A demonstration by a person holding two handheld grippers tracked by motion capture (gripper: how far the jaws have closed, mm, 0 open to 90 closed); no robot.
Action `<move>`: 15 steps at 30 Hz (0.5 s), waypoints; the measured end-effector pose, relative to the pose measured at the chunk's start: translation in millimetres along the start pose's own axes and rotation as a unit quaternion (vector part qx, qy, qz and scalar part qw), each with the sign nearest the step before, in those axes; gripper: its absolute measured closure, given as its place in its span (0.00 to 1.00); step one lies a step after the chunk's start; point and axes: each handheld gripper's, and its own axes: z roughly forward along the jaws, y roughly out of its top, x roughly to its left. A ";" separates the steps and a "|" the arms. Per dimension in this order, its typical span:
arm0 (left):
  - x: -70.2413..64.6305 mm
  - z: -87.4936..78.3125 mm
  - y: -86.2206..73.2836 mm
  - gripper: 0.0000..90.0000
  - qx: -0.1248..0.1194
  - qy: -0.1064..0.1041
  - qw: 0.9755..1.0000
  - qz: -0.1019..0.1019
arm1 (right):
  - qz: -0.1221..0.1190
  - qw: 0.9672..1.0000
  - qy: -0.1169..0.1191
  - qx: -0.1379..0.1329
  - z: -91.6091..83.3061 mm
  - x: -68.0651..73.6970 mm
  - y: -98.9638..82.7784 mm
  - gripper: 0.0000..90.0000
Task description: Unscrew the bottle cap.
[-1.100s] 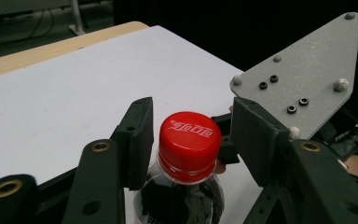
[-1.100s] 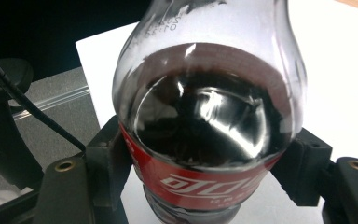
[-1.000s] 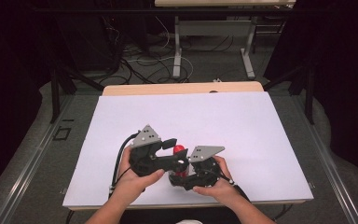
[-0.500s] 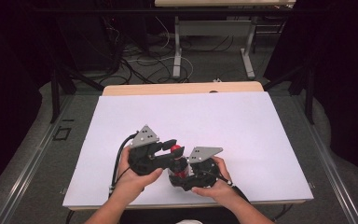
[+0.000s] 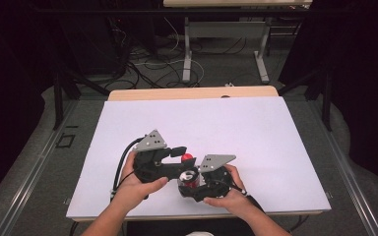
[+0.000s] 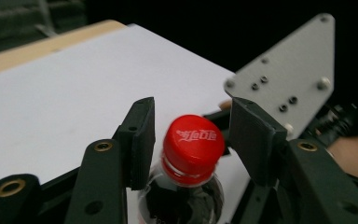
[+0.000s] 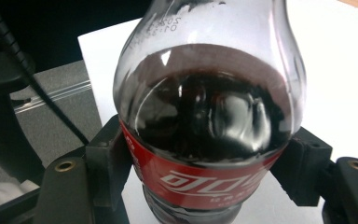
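Observation:
A cola bottle (image 5: 189, 176) with a red cap (image 5: 187, 158) stands near the table's front edge. My right gripper (image 5: 190, 185) is shut on the bottle's body (image 7: 209, 116), its pads pressing on both sides at the red label (image 7: 200, 182). My left gripper (image 5: 181, 153) reaches in from the left at cap height. In the left gripper view the cap (image 6: 193, 140) sits between the jaws of that gripper (image 6: 193, 114). A gap shows on the right side. These jaws have just been opening, so the gripper is open around the cap.
A white sheet (image 5: 226, 123) covers the table, with a strip of bare wood (image 5: 192, 93) along the far edge. The right gripper's grey plate (image 6: 289, 79) stands close behind the cap. Cables and table legs lie on the floor beyond.
The left gripper shifted slightly at the cap, which shows a little more than half a second ago. The right gripper and the bottle kept still.

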 end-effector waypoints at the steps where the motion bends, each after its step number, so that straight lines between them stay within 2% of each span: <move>1: 1.6 1.2 -0.3 0.63 0.005 -0.007 1.000 0.001 | -0.001 1.000 0.003 0.001 0.4 0.9 0.1 0.33; 2: 2.9 2.3 -1.0 0.64 0.005 -0.009 1.000 0.003 | -0.003 1.000 0.009 0.008 0.0 1.5 0.5 0.33; 4: 2.4 2.9 -2.3 0.67 0.003 -0.005 1.000 -0.001 | -0.005 1.000 0.006 0.002 1.2 2.4 0.1 0.33; 6: -0.2 3.0 -3.3 0.68 -0.003 0.017 1.000 0.004 | -0.005 1.000 0.005 0.007 1.0 1.7 0.1 0.33; 10: -10.0 5.0 -4.9 0.68 -0.020 0.066 0.998 -0.006 | 0.005 1.000 -0.010 0.000 1.8 1.8 -0.1 0.33; 11: -12.1 5.2 -4.3 0.68 -0.015 0.073 0.997 -0.010 | 0.005 1.000 -0.011 0.007 1.0 2.0 0.4 0.33; 12: -14.0 5.9 -3.7 0.68 -0.015 0.080 0.997 -0.012 | 0.001 1.000 -0.019 0.003 1.8 2.3 0.0 0.33; 15: -18.1 6.0 -0.4 0.68 -0.017 0.098 0.995 -0.023 | 0.011 0.999 -0.031 0.005 2.5 3.5 -0.2 0.33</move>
